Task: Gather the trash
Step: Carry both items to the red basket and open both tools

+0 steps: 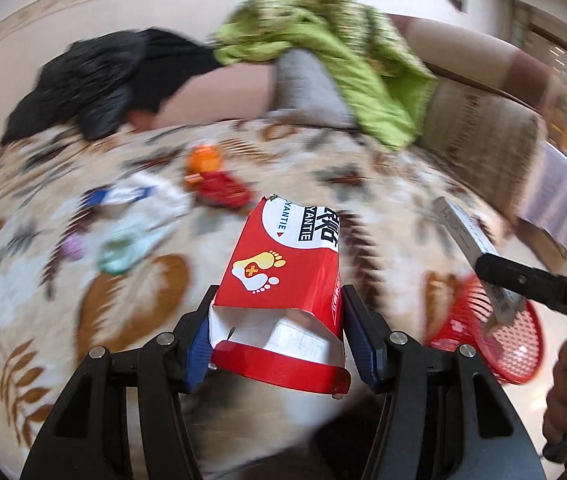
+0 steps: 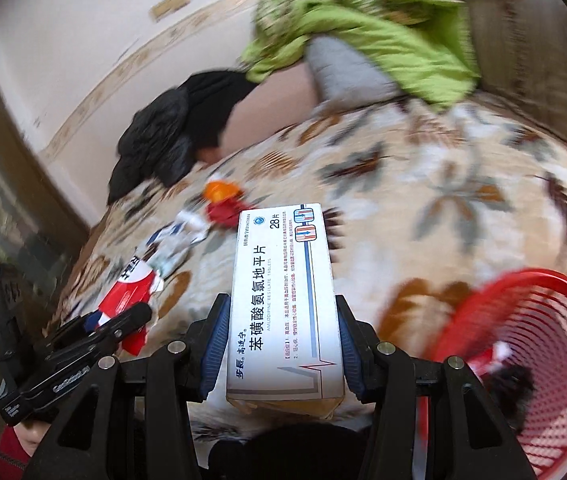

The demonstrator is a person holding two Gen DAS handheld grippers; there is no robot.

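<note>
My left gripper (image 1: 277, 332) is shut on a red and white carton (image 1: 283, 276) with a foot logo, held above the patterned bedspread (image 1: 43, 272). It also shows in the right wrist view (image 2: 127, 292). My right gripper (image 2: 283, 344) is shut on a white medicine box (image 2: 283, 296), which also shows in the left wrist view (image 1: 471, 248). A red mesh basket (image 2: 531, 360) sits at the right, with some items inside; it shows in the left wrist view (image 1: 499, 340) below the right gripper. More trash lies on the bed: a red wrapper (image 1: 223, 190), an orange piece (image 1: 203, 158), white and blue wrappers (image 1: 139, 200).
A black jacket (image 1: 95, 88), a green patterned blanket (image 1: 323, 52) and a grey pillow (image 1: 307, 84) lie at the far side of the bed against the wall. A sofa arm (image 1: 483, 128) stands at the right. The view is motion-blurred.
</note>
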